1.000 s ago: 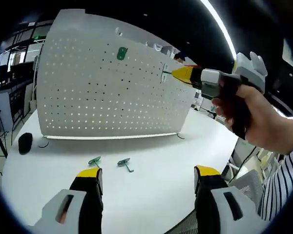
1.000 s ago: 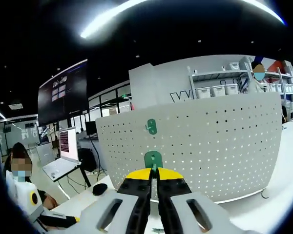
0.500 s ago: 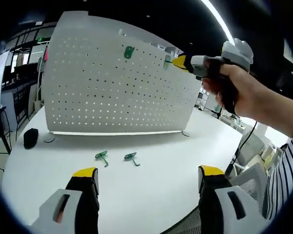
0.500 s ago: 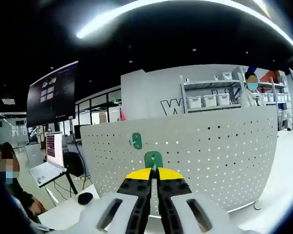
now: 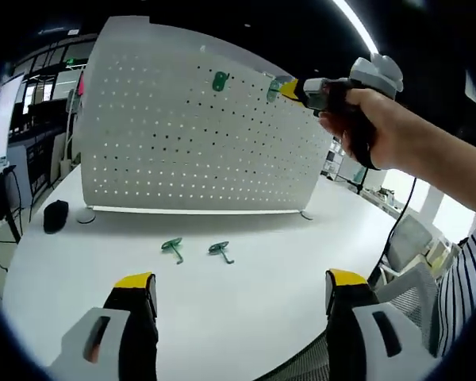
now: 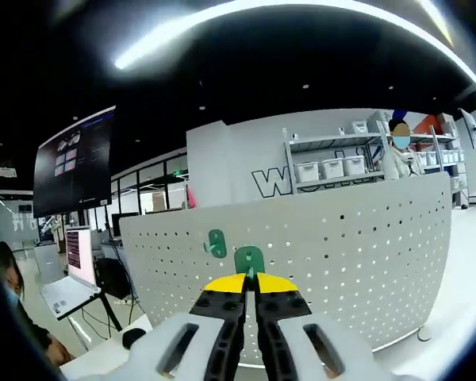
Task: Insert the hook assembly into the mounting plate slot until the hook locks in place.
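High on the white pegboard (image 5: 198, 135), near its top edge, the right gripper (image 5: 289, 87) is clamped on a green hook (image 5: 274, 89) and presses it against the perforated face, just beside a second green hook (image 5: 220, 81) already hanging in the holes. From the right gripper view the jaws are pinched together with the held hook (image 6: 249, 259) rising from the tips, the hung hook (image 6: 216, 243) a little to its left on the board (image 6: 365, 246). The left gripper (image 5: 238, 298) hangs with its jaws wide apart and nothing between them, over the white table (image 5: 246, 305), where two more green hooks (image 5: 172, 248) (image 5: 220, 251) lie near each other in front of the board's foot, and a dark mouse-like object (image 5: 55, 215) sits off at the left end. My guess is the hook is not yet locked: whether its prongs have met the holes cannot be told. If it goes in tilted it may jam or slip from the jaws, and a hard push so high up could tip or slide the freestanding board, since nothing braces it
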### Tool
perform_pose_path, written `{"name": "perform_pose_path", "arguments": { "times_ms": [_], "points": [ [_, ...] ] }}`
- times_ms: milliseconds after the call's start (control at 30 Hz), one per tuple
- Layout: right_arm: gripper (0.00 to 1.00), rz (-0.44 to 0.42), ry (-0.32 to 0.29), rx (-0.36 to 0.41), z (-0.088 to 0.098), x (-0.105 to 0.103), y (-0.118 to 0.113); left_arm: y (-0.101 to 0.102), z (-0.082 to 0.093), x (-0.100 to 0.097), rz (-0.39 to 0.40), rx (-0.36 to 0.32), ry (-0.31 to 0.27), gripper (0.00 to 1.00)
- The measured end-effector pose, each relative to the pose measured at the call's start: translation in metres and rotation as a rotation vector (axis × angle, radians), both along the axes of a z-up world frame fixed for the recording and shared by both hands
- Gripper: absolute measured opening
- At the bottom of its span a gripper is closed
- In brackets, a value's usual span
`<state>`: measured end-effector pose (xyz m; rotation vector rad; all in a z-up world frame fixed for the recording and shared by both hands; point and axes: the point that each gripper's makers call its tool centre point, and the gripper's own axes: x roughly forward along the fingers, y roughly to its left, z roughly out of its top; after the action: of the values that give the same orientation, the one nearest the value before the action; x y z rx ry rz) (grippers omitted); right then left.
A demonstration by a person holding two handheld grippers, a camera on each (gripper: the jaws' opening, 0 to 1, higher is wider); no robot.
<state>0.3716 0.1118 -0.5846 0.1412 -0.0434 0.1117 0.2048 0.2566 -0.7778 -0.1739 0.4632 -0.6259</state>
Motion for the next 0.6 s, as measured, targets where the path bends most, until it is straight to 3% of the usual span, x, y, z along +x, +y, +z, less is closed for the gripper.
{"name": "perform_pose_path", "arguments": {
  "times_ms": [333, 600],
  "points": [
    [0.01, -0.053, -0.019, 0.008, 0.012, 0.023, 0.0, -0.003, -0.002, -0.001, -0.033, 0.034, -0.027, 0.96],
    [0.01, -0.058, -0.034, -0.011, 0.018, 0.041, 0.005, 0.002, -0.001, 0.002, -0.013, 0.029, -0.032, 0.99]
  ]
}}
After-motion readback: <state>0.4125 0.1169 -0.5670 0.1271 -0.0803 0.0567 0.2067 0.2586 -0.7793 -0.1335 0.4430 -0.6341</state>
